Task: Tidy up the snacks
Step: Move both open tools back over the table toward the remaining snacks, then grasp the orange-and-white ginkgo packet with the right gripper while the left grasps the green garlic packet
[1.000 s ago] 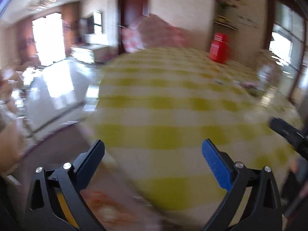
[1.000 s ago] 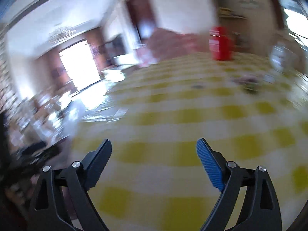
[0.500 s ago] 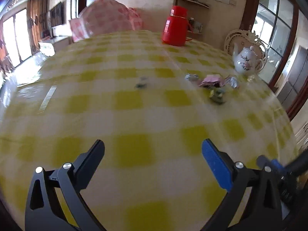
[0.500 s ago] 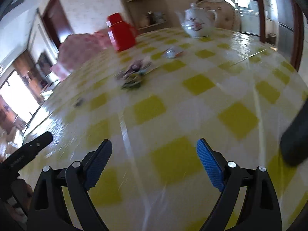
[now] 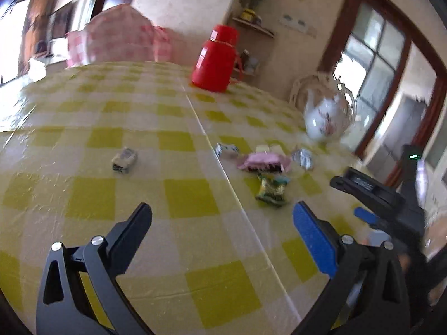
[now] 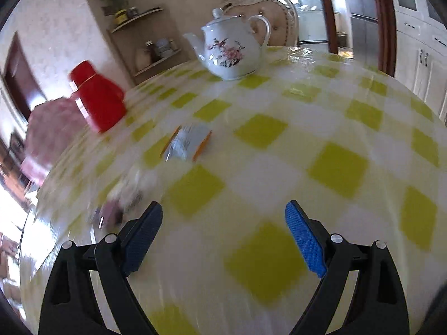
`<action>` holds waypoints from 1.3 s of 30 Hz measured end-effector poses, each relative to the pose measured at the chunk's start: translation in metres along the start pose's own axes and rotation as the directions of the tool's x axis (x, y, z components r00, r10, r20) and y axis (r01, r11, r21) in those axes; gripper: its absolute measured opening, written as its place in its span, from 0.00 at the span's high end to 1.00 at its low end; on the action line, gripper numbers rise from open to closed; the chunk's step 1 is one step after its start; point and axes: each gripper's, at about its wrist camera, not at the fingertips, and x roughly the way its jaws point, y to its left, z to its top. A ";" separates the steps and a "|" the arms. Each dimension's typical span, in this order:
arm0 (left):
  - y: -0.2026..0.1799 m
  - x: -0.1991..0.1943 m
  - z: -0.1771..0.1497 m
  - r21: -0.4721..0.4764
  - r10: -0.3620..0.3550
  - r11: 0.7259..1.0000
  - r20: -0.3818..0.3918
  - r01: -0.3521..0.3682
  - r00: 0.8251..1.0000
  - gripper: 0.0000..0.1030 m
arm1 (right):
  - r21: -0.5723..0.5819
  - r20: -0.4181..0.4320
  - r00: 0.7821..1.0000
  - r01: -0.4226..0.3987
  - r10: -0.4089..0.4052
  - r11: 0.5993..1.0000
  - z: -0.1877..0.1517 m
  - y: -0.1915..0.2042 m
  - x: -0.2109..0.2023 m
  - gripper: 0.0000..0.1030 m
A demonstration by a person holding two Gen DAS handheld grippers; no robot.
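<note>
Snacks: small wrapped packets lie scattered loose on the yellow-checked tablecloth point(image 5: 195, 195); none gathered yet, by my judgement.
Progress: sorting looks unstarted; every packet is left to collect, and I see no tray or bowl to receive them.
Count in my left view: six packets. A lone pale packet point(image 5: 125, 159) at 11 o'clock from my jaws; a silver-blue sweet point(image 5: 225, 149), a yellow-white piece point(image 5: 269, 149), a pink packet point(image 5: 264, 162), a silver foil piece point(image 5: 302, 158) and a green-yellow packet point(image 5: 272, 189) clustered at 1 o'clock.
Count in my right view: one white-and-orange packet point(image 6: 187, 141) at 11 o'clock; a blurred clump point(image 6: 120, 203) at 10 o'clock, number unclear.
Left gripper point(image 5: 222, 229): jaws spread wide, holding nothing, above bare cloth.
Right gripper point(image 6: 223, 229): jaws spread wide, holding nothing; also visible at 3 o'clock in my left view.
Other things: one red thermos point(image 5: 215, 61), one flowered white teapot point(image 6: 233, 48), one pink mesh food cover point(image 5: 117, 39), all at the far side.
</note>
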 end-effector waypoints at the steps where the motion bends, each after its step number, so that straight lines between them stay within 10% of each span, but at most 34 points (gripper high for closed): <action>1: 0.001 0.001 0.001 -0.012 -0.003 1.000 0.000 0.003 1.000 0.02 | 0.013 0.001 1.000 0.016 -0.016 1.000 0.010 0.004 0.013 0.16; 16: 0.029 -0.005 0.014 -0.147 0.047 0.988 0.018 -0.043 0.999 0.02 | -0.110 -0.107 0.961 0.244 -0.255 0.964 0.061 0.078 0.122 0.16; 18: 0.029 -0.006 0.014 -0.144 0.048 0.989 0.019 -0.045 0.999 0.02 | -0.132 -0.095 0.964 0.233 -0.247 0.963 0.061 0.077 0.122 0.27; 21: 0.029 -0.008 0.017 -0.109 0.068 0.992 0.037 -0.064 0.997 0.02 | -0.231 -0.072 0.974 0.191 -0.213 0.954 0.056 0.077 0.113 0.81; 28: 0.044 -0.011 0.019 -0.156 0.071 0.985 0.014 -0.068 0.997 0.02 | -0.244 -0.066 0.998 0.006 -0.023 0.970 0.009 0.036 0.022 0.95; 36: 0.037 -0.015 0.011 -0.124 0.062 0.990 0.004 -0.061 0.998 0.02 | -0.377 -0.074 0.995 -0.093 0.070 0.922 -0.054 0.020 -0.056 0.87; 38: 0.034 -0.016 0.009 -0.108 0.061 0.992 0.000 -0.060 0.998 0.02 | -0.377 -0.024 1.000 -0.018 0.009 0.926 -0.046 0.021 -0.046 0.30; 39: 0.032 -0.016 0.008 -0.094 0.062 0.994 0.002 -0.062 0.998 0.02 | -0.342 0.007 1.000 0.003 0.000 0.940 -0.037 0.020 -0.039 0.18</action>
